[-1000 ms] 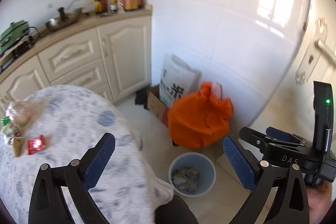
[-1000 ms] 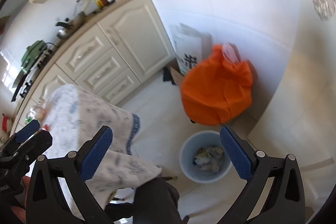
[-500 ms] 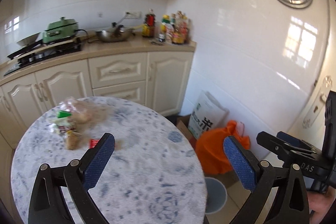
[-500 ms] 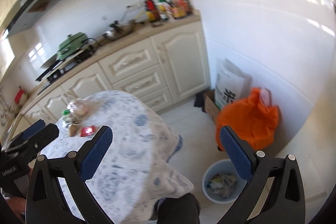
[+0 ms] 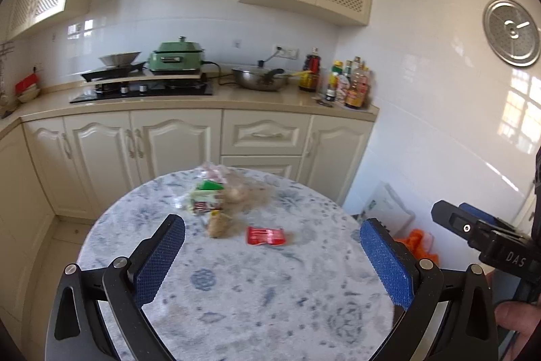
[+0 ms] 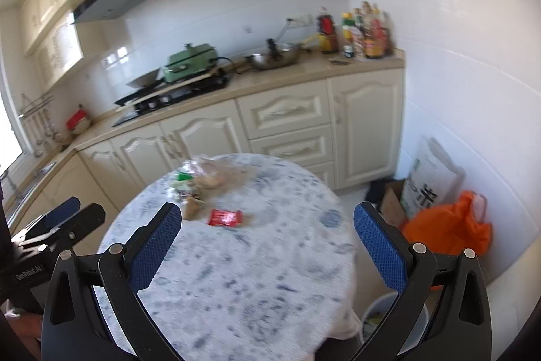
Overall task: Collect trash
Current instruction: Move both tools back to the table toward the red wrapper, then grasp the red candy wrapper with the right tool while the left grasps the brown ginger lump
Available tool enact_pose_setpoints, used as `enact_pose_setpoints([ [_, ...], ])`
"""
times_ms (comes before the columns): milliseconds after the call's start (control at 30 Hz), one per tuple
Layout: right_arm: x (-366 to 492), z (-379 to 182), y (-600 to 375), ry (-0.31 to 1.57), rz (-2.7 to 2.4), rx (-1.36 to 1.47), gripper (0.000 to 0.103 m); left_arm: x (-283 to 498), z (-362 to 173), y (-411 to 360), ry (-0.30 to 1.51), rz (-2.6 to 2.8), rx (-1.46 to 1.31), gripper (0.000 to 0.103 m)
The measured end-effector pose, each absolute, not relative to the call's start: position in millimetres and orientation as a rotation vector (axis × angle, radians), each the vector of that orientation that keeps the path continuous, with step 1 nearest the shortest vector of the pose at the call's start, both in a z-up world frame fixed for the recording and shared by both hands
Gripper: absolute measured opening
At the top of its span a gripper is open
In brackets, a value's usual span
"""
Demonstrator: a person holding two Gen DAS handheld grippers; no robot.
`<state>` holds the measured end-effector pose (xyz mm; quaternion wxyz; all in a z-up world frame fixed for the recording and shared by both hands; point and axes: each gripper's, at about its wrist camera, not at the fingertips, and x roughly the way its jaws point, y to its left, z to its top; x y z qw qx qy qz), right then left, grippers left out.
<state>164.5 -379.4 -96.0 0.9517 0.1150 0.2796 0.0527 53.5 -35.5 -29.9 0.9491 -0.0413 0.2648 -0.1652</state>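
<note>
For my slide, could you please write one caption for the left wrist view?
Open left gripper above a round table holding a red wrapper and a trash pile.

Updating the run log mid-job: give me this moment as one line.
left gripper: open, empty | right gripper: open, empty | red wrapper: on table | bin: on floor beside table

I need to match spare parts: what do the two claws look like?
Both look alike: the left claw and right claw have black angular frames with silver rivets and blue, grid-textured pads. White lettering "DAS" marks the right one's body. No cables or sleeves visible.
</note>
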Motion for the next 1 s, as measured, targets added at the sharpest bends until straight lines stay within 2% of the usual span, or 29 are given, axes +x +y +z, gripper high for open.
enact_pose_setpoints([
  [333, 199, -112, -322, 0.628, 0.222, 0.141, 0.103, 61, -46, -8, 0.578, -0.219, -0.095, 0.102],
  [800, 287, -199, -288, 0.842, 0.260, 0.072, 0.102, 155, -87, -10, 0.711, -0.160, -0.055, 0.102],
  [867, 299, -212, -284, 0.862, 0.265, 0.062, 0.099, 167, -96, -11, 0.728, -0.150, -0.047, 0.102],
  [1000, 327, -239, -277, 0.911, 0.284, 0.041, 0.086, 194, -112, -14, 0.754, -0.128, -0.033, 0.102],
])
